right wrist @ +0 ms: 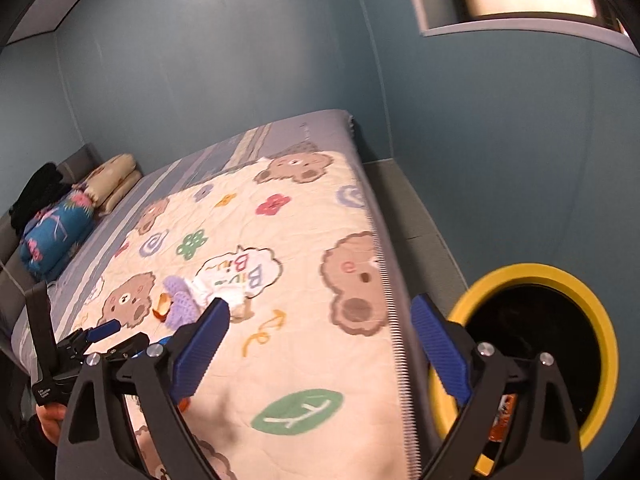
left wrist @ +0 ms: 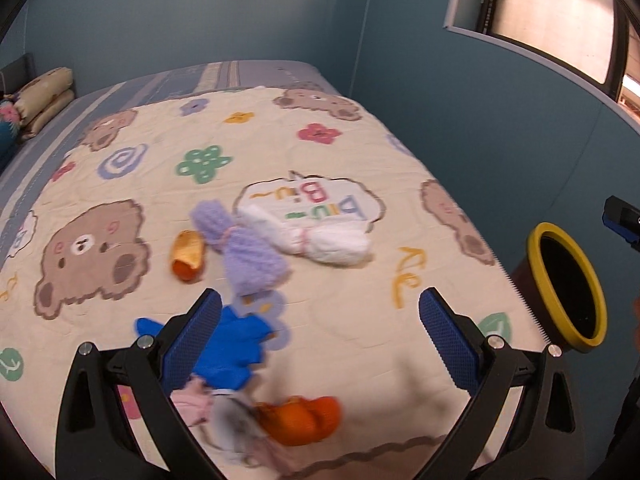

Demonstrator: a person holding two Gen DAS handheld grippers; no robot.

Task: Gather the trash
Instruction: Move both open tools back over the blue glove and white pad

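**Desk editor:** While both tongs hang above the bed, which step of the clear-up is this?

**Photographer:** Between pickups, by my reading. The left tongs stand wide apart and empty over the near end of the quilt. The right tongs are also spread and hold nothing, straddling the quilt's edge with the yellow-rimmed bin just beside them on the floor.

**Desk editor:** And the trash?

**Photographer:** On the quilt. One orange peel lies mid-bed, touching a lilac knitted bundle; a second orange peel sits near the foot, beside a blue cloth. A white bundle lies just past the lilac one.

**Desk editor:** Next move?

**Photographer:** Likely the left tongs drop onto the nearer peel, close lightly so the soft rind doesn't tear, then carry it across to the bin. The knitwear close by could be snagged.

**Desk editor:** Anything unclear?

**Photographer:** Plenty. A blurred grey and pink tangle beside the near peel can't be identified. The bin's interior is black, apart from something orange low inside, cut off by the right tongs. Its base is out of frame.
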